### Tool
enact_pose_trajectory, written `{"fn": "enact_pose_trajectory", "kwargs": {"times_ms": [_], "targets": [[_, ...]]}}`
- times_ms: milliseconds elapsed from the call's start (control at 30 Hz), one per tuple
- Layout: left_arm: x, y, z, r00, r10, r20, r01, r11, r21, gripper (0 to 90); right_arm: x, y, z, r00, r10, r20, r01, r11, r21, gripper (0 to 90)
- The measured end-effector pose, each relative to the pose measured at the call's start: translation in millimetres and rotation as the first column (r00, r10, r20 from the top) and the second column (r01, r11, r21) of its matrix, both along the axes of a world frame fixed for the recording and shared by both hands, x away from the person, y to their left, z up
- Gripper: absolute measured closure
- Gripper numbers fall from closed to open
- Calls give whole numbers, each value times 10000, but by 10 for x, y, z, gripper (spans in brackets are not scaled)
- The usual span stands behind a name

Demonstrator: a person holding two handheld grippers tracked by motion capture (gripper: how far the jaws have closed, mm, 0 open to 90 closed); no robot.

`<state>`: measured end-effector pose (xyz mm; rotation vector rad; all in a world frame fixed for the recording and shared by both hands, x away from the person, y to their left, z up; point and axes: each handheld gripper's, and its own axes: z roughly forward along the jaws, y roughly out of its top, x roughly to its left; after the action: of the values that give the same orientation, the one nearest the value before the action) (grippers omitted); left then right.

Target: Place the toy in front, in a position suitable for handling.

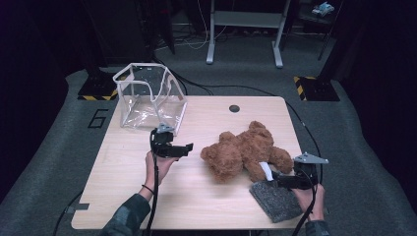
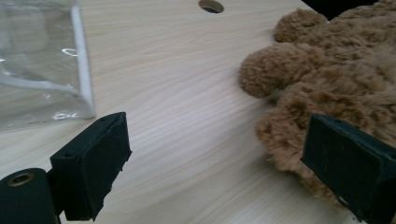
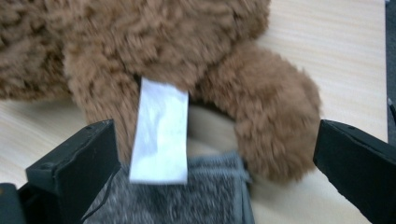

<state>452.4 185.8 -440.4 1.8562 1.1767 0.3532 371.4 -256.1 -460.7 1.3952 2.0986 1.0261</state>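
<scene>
High view has my left gripper [image 1: 181,149] and right gripper [image 1: 275,181] spread empty beside the teddy bear [image 1: 243,150]; closing on loose fur alone risks dropping it.

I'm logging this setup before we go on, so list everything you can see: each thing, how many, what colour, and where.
Fluffy brown plush teddy bear: one, brown, lying right of the table's centre.
White fabric label: one, white, hanging from the bear onto the grey cloth.
Grey felt cloth: one, grey, near right table edge.
Clear plastic box with white edging: one, transparent, far left corner.
Light wooden table: one, pale wood, with a dark round hole near its far edge.
Left tool: one, black, jaws open, between box and bear.
Right tool: one, black, jaws open, over the cloth by the bear's leg.
</scene>
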Motion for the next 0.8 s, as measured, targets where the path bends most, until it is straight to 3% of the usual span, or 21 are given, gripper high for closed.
{"fn": "enact_pose_trajectory", "kwargs": {"times_ms": [333, 400, 633, 800], "targets": [[-58, -306, -5, 9970, -771, 52, 770, 9970, 78, 68, 294, 190, 211, 9993, 329, 166, -330, 9994, 83, 0], [-73, -374, 13, 9962, -872, 7, 873, 9962, -61, 68, 365, 215, 252, 9993, 338, 181, -341, 9993, 140, 0], [-118, -616, 81, 9887, -1491, 150, 1492, 9888, -69, 70, 641, 322, 393, 9986, 442, 291, -448, 9988, 174, 23], [-156, -893, 52, 9825, -1854, 176, 1851, 9826, 151, 79, 827, 394, 449, 9989, 417, 191, -418, 9991, 77, 48]]}}
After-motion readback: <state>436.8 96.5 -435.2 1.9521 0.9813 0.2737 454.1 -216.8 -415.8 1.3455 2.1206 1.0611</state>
